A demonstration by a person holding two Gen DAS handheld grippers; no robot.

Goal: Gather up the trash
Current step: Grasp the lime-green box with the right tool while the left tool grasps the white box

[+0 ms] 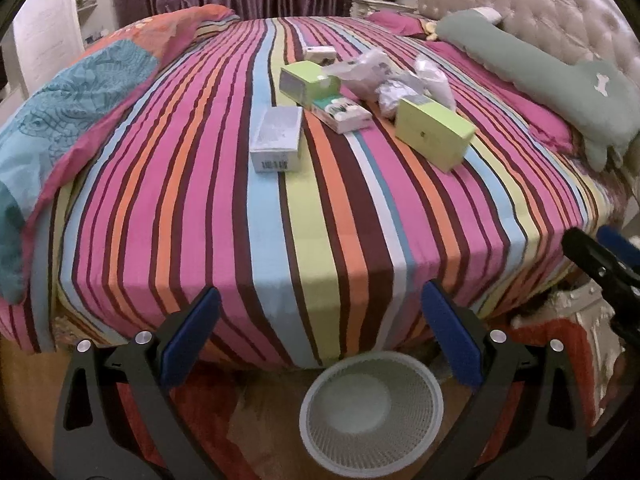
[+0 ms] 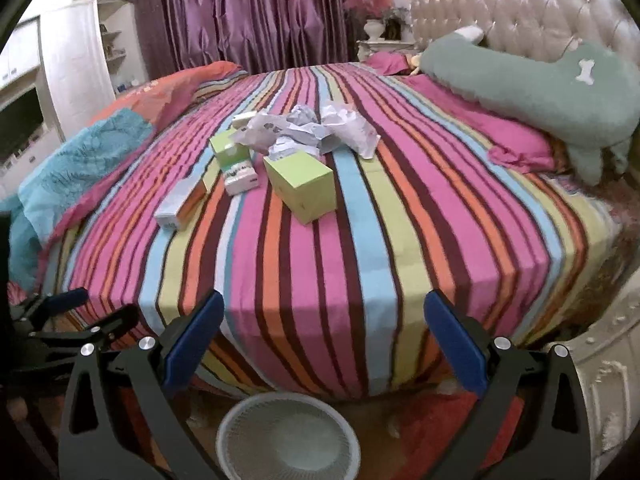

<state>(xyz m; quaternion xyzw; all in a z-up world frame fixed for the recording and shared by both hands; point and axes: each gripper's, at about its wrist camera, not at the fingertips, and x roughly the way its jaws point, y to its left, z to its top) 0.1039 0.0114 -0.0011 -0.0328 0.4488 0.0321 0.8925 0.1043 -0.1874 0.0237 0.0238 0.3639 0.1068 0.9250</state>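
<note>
Trash lies in a cluster on the striped bed [image 1: 280, 220] [image 2: 320, 248]: a grey-white box [image 1: 277, 139] [image 2: 180, 204], a green box [image 1: 434, 132] [image 2: 302, 182], a second green box [image 1: 309, 82] [image 2: 230, 148], a white-green carton [image 1: 341, 114] [image 2: 240, 176], and crumpled white paper and plastic [image 1: 384, 76] [image 2: 316, 128]. A white mesh wastebasket [image 1: 371, 408] [image 2: 287, 434] stands on the floor by the bed's near side. My left gripper [image 1: 320, 332] and right gripper [image 2: 324, 336] are both open and empty, over the bed's edge above the basket, far from the trash.
A long green pillow [image 1: 560, 80] [image 2: 540, 80] lies along the tufted headboard [image 2: 520, 8]. A blue and orange quilt [image 1: 60, 120] [image 2: 80, 160] is bunched at the left. Purple curtains hang behind. A carved white bed frame [image 2: 608, 380] is at the right; a red rug covers the floor.
</note>
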